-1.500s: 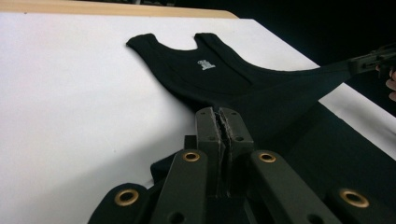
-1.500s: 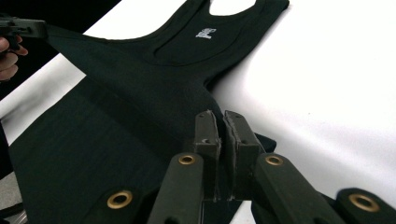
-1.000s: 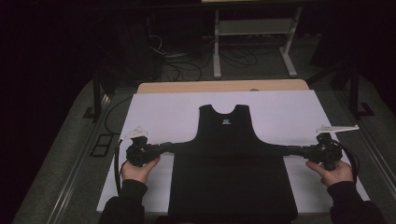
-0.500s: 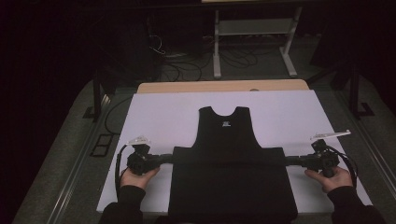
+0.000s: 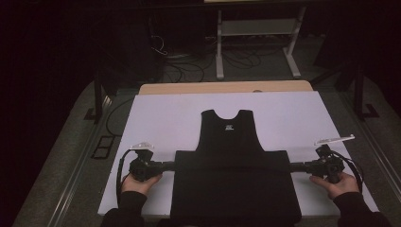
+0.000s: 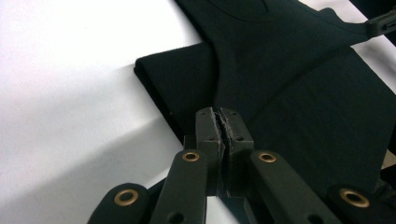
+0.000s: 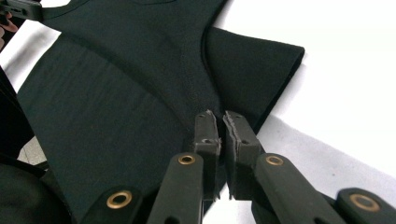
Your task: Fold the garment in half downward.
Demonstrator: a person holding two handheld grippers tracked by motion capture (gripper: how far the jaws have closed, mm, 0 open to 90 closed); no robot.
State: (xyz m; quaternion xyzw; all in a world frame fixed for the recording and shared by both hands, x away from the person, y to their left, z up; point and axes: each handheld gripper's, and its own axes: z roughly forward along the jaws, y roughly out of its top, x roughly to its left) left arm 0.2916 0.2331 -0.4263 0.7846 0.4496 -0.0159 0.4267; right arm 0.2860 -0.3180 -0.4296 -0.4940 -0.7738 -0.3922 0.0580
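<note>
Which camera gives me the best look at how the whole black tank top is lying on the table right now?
The high view: it shows the whole black tank top, neckline at the far end, wider folded lower part near the person. The left gripper view shows one folded corner past the left gripper, the right gripper view the opposite corner past the right gripper.

room dark. white sheet [image 5: 165,123] covers the table; tan table edge [image 5: 198,88] shows at the far side. white metal stand [image 5: 257,33] beyond, loose cables [image 5: 184,71] on grey carpet floor [image 5: 71,156].

text: none legible | vest [image 5: 230,142] neck label [image 5: 229,127]: too small
</note>
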